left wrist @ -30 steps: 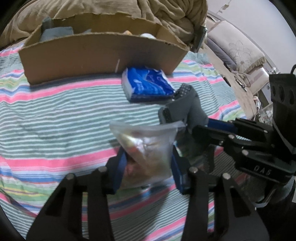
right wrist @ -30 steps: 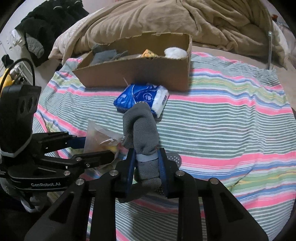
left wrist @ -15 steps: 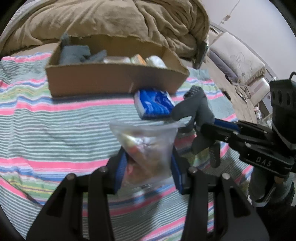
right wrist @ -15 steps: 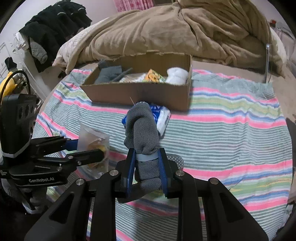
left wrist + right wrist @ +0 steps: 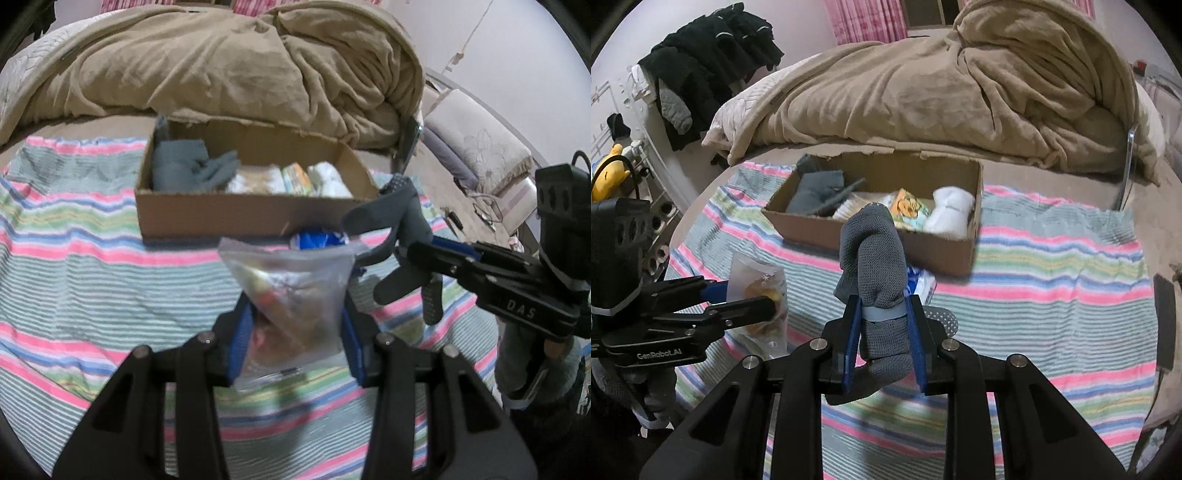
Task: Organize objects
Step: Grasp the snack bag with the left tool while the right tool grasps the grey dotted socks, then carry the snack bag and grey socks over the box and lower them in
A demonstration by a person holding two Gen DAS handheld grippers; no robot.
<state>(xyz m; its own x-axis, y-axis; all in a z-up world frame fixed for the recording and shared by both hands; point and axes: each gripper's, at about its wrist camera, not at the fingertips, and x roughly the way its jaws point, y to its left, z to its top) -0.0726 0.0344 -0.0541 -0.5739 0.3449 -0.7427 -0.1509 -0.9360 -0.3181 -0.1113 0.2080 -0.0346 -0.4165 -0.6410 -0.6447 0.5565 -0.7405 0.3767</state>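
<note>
My left gripper (image 5: 295,325) is shut on a clear plastic snack bag (image 5: 291,288), held above the striped cloth. My right gripper (image 5: 882,325) is shut on a rolled grey sock (image 5: 875,258), also lifted; it shows in the left wrist view (image 5: 399,214) too. The snack bag appears in the right wrist view (image 5: 761,295). An open cardboard box (image 5: 236,214) stands ahead, holding grey cloths, packets and a white roll (image 5: 949,214). A blue tissue pack (image 5: 317,240) lies in front of the box, mostly hidden behind the bag.
A striped cloth (image 5: 1052,295) covers the bed. A tan blanket (image 5: 942,85) is heaped behind the box. Dark clothes (image 5: 701,62) hang at the far left. A dark flat object (image 5: 1165,314) lies at the cloth's right edge.
Both grippers have risen and moved toward the box with their loads. The box's inside now shows from above, and the blue pack has slipped behind the held things.
</note>
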